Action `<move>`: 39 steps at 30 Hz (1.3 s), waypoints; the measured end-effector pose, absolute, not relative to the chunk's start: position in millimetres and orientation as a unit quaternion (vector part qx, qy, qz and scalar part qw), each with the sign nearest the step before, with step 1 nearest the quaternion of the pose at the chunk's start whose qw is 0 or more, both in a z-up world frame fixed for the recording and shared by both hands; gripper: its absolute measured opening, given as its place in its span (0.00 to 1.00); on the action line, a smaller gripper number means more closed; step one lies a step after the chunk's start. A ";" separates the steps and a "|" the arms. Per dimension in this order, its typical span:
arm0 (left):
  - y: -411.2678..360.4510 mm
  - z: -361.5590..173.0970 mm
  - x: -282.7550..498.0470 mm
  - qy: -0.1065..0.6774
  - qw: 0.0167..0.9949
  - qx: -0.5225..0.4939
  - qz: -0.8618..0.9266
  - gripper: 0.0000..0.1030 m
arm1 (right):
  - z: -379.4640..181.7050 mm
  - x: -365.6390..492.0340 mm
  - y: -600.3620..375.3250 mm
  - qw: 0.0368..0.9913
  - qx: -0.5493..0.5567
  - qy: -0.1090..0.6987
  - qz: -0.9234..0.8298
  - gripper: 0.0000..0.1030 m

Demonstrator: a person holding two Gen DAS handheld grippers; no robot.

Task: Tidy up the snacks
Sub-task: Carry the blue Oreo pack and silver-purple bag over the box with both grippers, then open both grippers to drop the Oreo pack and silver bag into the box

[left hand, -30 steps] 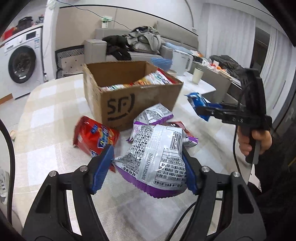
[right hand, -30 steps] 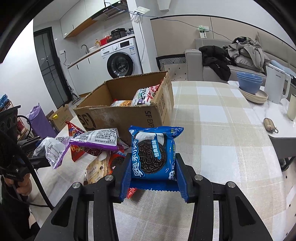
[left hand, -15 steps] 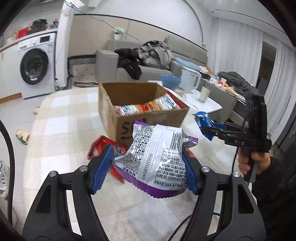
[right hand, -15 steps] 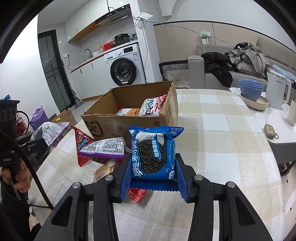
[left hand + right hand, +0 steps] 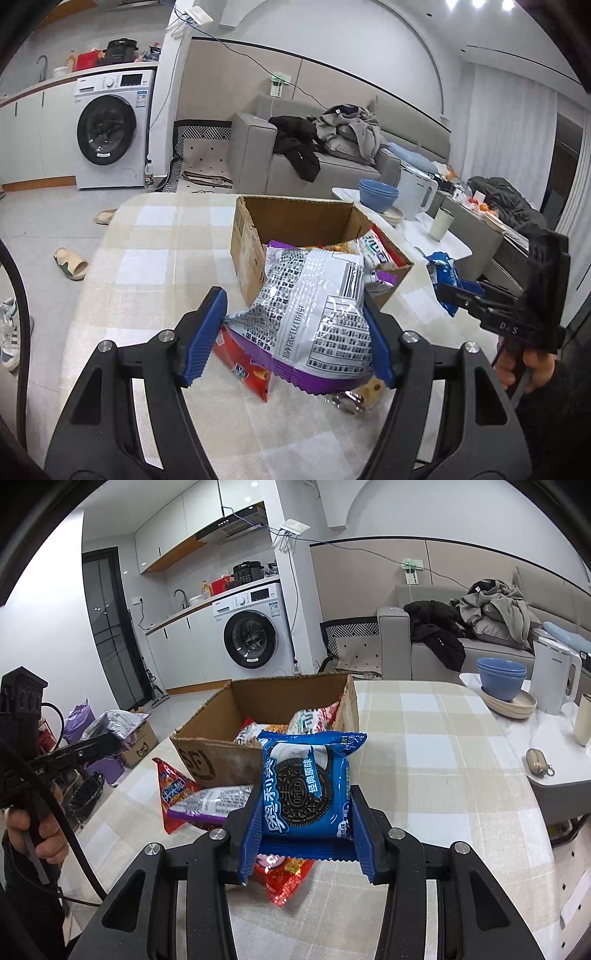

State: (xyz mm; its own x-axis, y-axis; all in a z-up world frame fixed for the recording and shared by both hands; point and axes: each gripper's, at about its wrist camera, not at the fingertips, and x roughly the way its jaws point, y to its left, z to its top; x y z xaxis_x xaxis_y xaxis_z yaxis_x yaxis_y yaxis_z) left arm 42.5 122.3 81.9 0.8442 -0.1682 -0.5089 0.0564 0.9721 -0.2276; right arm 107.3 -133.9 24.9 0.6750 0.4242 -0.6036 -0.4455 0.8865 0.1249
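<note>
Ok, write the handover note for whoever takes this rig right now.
Left gripper: shut on a silver-purple bag, held above the table.
Right gripper: shut on a blue Oreo pack, also in the air.
Box: open on the table, several snacks already inside.
Loose by the box: a red bag, another purple bag, a small red pack.
Left to do: drop both held packs into the box, then box the loose ones.
</note>
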 end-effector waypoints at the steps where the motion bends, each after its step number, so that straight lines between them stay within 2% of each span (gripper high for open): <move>1: 120.3 83.4 45.0 0.270 0.956 -0.101 -0.052 0.65 | 27.6 107.8 -132.0 0.916 -0.017 0.322 0.238 0.43; 16: 107.1 100.7 88.4 0.253 0.962 -0.098 -0.028 0.66 | 46.9 129.6 -110.5 0.920 -0.019 0.300 0.250 0.43; 39: 85.1 82.7 167.5 0.283 0.955 -0.086 -0.009 0.66 | 42.7 172.7 -83.8 0.917 -0.002 0.303 0.261 0.43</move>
